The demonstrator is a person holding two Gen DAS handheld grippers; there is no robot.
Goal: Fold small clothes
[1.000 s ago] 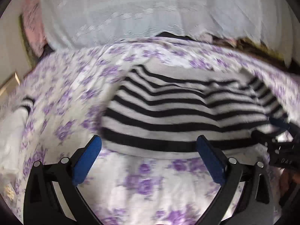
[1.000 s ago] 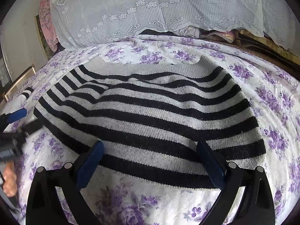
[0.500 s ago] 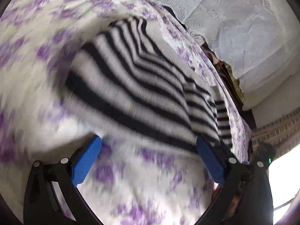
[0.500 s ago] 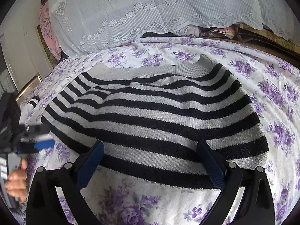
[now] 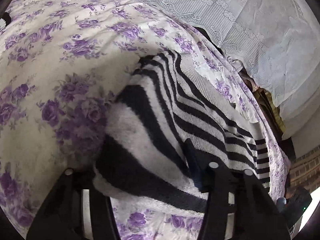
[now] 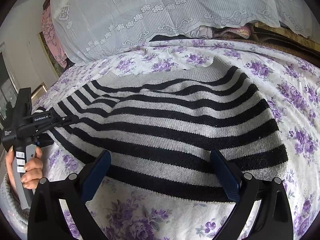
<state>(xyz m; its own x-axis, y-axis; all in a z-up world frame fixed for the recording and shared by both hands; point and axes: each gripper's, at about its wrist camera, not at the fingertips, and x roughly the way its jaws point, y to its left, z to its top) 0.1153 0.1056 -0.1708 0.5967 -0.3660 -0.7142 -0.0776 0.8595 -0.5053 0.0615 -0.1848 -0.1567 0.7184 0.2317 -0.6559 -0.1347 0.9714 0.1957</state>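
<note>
A black-and-white striped sweater (image 6: 170, 124) lies spread flat on the floral bedsheet (image 6: 300, 104). My left gripper (image 5: 142, 160) is at its left side edge, where a thick fold of the knit (image 5: 140, 144) fills the gap between the fingers. Its jaws are closing and the pads press into the fabric; the left pad is hidden by it. In the right wrist view the left gripper (image 6: 66, 118) reaches onto the sweater's side from the left. My right gripper (image 6: 160, 154) hangs open just above the sweater's near hem, with nothing gripped.
A white lace cover (image 6: 160, 10) drapes over a pile along the back of the bed. A pink garment (image 6: 50, 32) hangs at the far left. A person's hand (image 6: 30, 166) holds the left gripper's handle. Floral sheet (image 5: 50, 60) stretches left of the sweater.
My left gripper rolled and moved in onto the sweater's side edge, and its jaws narrowed around the knit. The right gripper stayed where it was.
</note>
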